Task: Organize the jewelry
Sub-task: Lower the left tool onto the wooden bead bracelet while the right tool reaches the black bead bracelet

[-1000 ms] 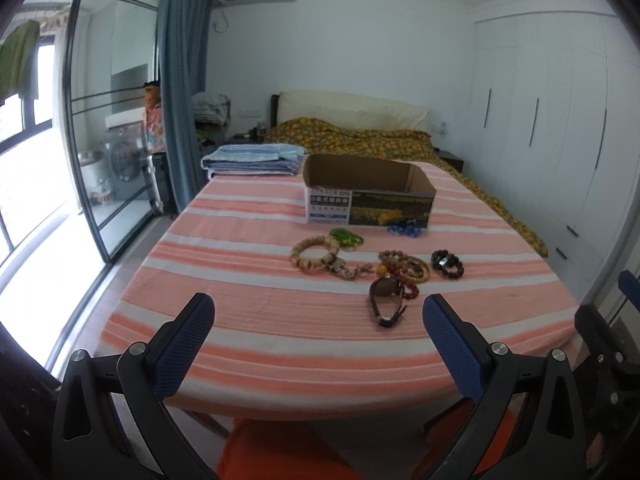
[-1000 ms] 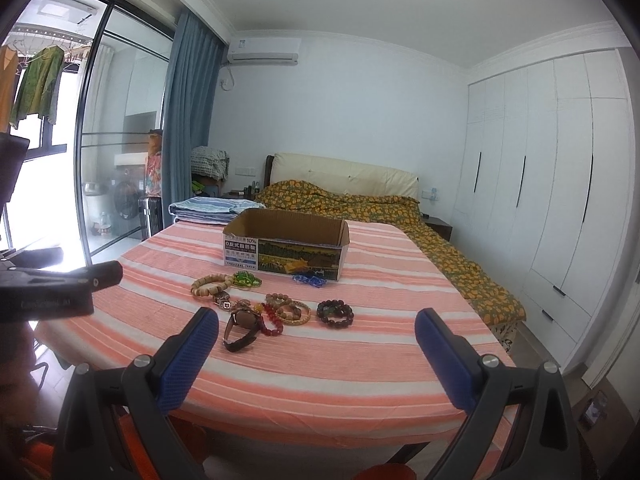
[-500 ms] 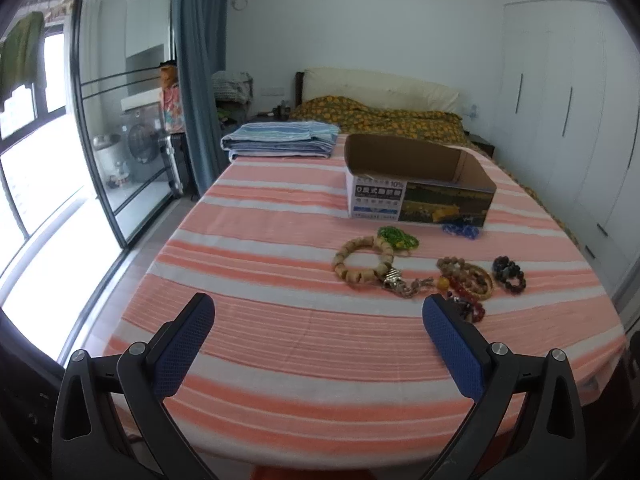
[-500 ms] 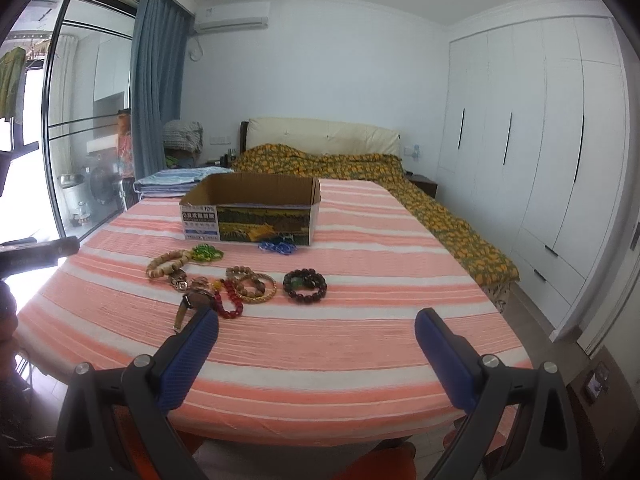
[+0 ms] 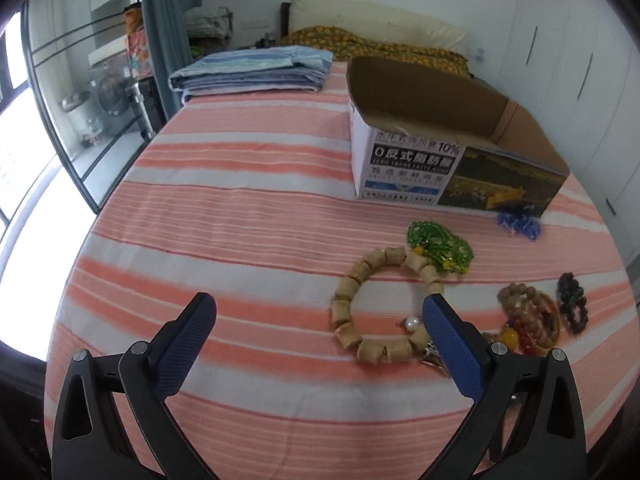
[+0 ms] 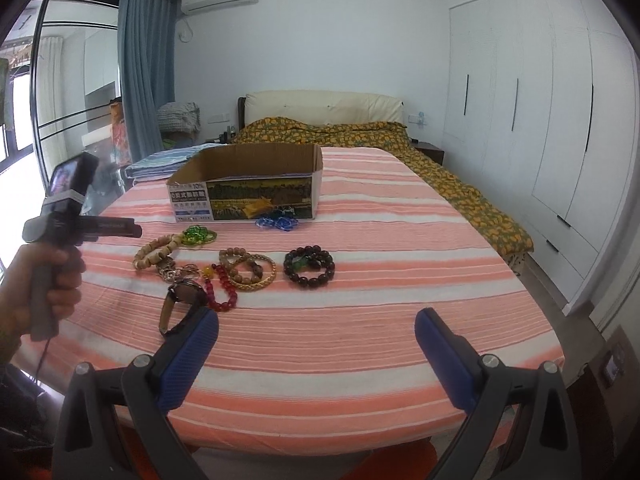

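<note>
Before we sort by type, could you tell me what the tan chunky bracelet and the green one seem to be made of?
Tan bracelet: probably wood, matte barrel-shaped beads without shine. Green bracelet: looks like glass or clear plastic, small translucent beads that glint; the blur leaves it open.

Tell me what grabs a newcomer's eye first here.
The cluster of bracelets on the pink striped cloth: a wooden bead bracelet, green beads touching it, a dark bead bracelet on the right. Behind them stands an open cardboard box. The left gripper, open, hovers near the wooden bracelet.
</note>
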Demonstrator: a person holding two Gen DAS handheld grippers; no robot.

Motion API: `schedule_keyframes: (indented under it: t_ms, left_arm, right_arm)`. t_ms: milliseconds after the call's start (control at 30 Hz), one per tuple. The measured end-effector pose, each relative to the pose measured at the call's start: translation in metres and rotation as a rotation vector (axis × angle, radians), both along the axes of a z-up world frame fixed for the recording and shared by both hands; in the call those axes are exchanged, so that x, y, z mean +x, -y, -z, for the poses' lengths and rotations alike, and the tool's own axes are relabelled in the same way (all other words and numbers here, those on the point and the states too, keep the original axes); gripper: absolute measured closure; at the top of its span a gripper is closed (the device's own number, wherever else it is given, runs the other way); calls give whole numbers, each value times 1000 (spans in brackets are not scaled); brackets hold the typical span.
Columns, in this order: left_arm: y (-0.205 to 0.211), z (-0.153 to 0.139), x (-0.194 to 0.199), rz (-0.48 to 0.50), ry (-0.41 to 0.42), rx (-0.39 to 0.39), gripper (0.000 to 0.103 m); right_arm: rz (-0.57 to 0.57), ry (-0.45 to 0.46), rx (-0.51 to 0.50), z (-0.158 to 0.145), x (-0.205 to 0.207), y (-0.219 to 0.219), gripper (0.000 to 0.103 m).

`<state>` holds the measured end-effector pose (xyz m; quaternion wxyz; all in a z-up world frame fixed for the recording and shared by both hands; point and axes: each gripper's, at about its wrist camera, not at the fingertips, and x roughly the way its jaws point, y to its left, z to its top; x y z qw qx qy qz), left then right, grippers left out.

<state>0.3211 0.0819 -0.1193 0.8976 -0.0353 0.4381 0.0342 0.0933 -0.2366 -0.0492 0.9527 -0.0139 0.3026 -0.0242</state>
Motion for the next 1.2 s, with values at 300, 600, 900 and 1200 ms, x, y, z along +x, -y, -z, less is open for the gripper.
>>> schedule_keyframes:
  t_ms: [300, 600, 900, 1200]
  left_arm:
    - [-10, 45, 36, -19, -135, 66, 0]
    - [-9, 44, 40, 17, -120, 64, 0]
    - [1, 41, 31, 49, -93, 126, 0]
    - [2, 38, 27, 125, -117, 111, 13]
  right_arm:
    - [19, -39, 21, 13, 12, 5, 3]
    - [7, -58, 31, 21, 12, 6, 3]
    - [11, -53, 92, 19, 32, 41, 3]
    - [-112, -363, 185, 73, 177, 81, 39]
